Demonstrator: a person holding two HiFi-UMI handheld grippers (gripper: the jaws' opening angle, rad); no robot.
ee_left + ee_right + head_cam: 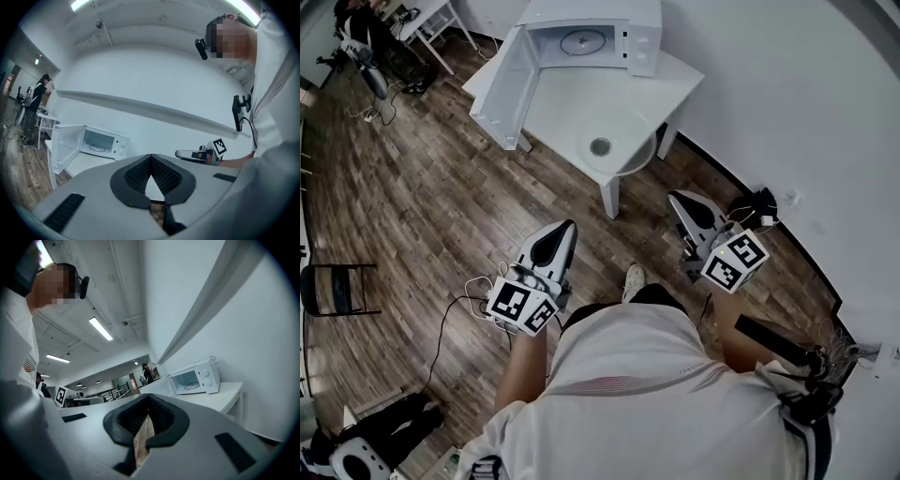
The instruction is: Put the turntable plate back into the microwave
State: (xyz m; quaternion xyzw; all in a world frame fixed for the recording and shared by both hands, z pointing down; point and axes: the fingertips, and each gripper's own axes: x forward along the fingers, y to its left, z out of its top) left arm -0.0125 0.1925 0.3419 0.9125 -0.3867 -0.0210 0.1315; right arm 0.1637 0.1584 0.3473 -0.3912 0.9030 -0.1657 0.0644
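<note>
The white microwave (595, 37) stands on a white table (553, 98) with its door (502, 89) swung wide open; a round disc shows on its floor. The clear glass turntable plate (617, 142) lies on the table's near corner, in front of the microwave. My left gripper (565, 231) and right gripper (677, 199) hover over the wood floor well short of the table, both shut and empty. The left gripper view shows its jaws (151, 157) together, the microwave (99, 143) far off. The right gripper (149, 399) likewise faces the microwave (194, 378).
A white wall with dark skirting runs along the right (806, 141). Cables (455, 314) trail over the floor by my left side. A black chair (337, 287) stands at the left, and a person (358, 33) is beside a second desk (427, 19) at the far left.
</note>
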